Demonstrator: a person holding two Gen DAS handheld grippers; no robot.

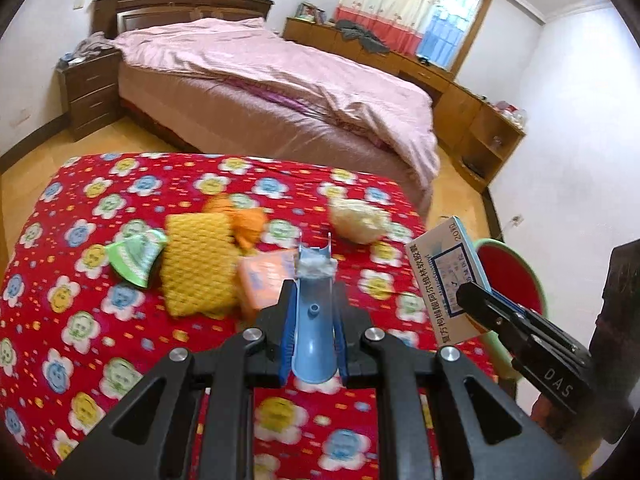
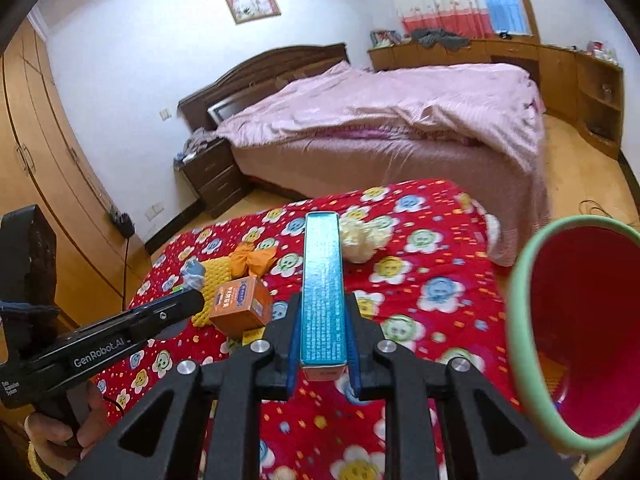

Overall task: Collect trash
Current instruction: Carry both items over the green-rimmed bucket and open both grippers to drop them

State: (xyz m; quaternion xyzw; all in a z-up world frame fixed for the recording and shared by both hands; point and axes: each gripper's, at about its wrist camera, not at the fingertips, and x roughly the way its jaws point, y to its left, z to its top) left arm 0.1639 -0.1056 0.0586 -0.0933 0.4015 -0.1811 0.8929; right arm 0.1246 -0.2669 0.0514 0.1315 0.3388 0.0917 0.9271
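The black body of the right gripper (image 1: 472,300) bears white letters "DAS". The black side of the left gripper (image 2: 192,300) reads "GenRobot.AI". The white and blue cardboard medicine box (image 1: 448,280) carries Chinese characters along its edge and "20" near a corner.

left gripper (image 1: 314,280): jaws clamped, pointing down and forward | right gripper (image 2: 323,312): jaws clamped, angled down, to the right of the left one | left hand (image 2: 60,436): fingers wrapped round the left gripper's handle
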